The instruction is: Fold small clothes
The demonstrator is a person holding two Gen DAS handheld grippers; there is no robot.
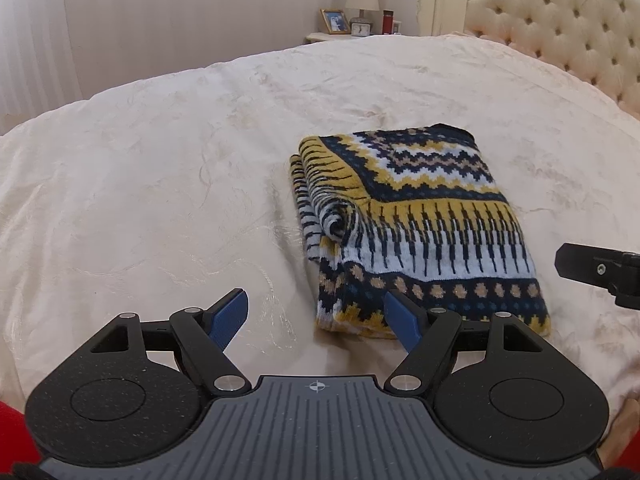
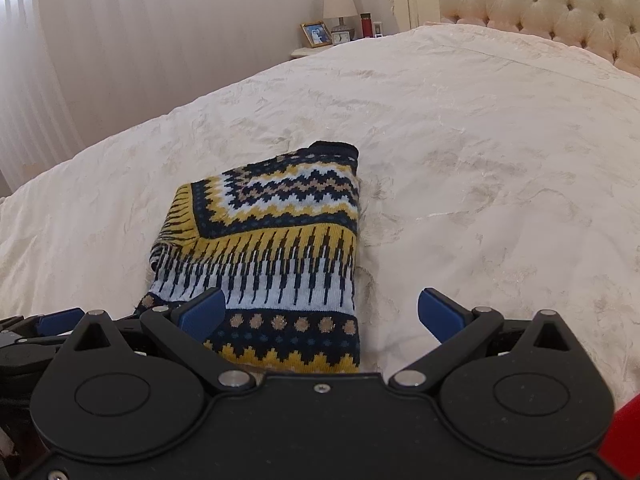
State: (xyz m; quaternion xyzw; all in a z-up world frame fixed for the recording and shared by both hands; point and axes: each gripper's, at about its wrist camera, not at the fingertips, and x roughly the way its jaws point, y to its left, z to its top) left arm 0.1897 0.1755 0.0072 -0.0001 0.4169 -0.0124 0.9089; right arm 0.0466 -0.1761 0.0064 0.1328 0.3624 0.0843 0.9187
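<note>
Left wrist view: the left gripper (image 1: 316,318) hangs above the near edge of the bed (image 1: 160,160), its two blue pads spread apart with nothing between them. The patterned knit sweater (image 1: 420,236), already folded into a compact rectangle, lies ahead and to the right of the gripper's midline; the right-hand pad overlaps the sweater's near left corner in the picture, though contact cannot be confirmed. The bundle's long axis runs from near to far, with loose layered folds showing along its left side. A black finger of the right gripper (image 1: 600,270) enters from the right edge, just beside the sweater's right border. Right wrist view: the right gripper (image 2: 320,312) also stands with its pads apart and holds nothing. Here the sweater (image 2: 264,248) lies ahead and to the left, its near right corner falling between the pads while the left pad sits over the dotted band; its right edge runs straight away from the camera. Part of the left gripper (image 2: 60,322) appears at the far left. Judged from both views, the two grippers flank the near short end about equally, so a further fold would carry that end toward the far side, where a headboard (image 2: 540,8) and nightstand (image 2: 308,53) stand.
</note>
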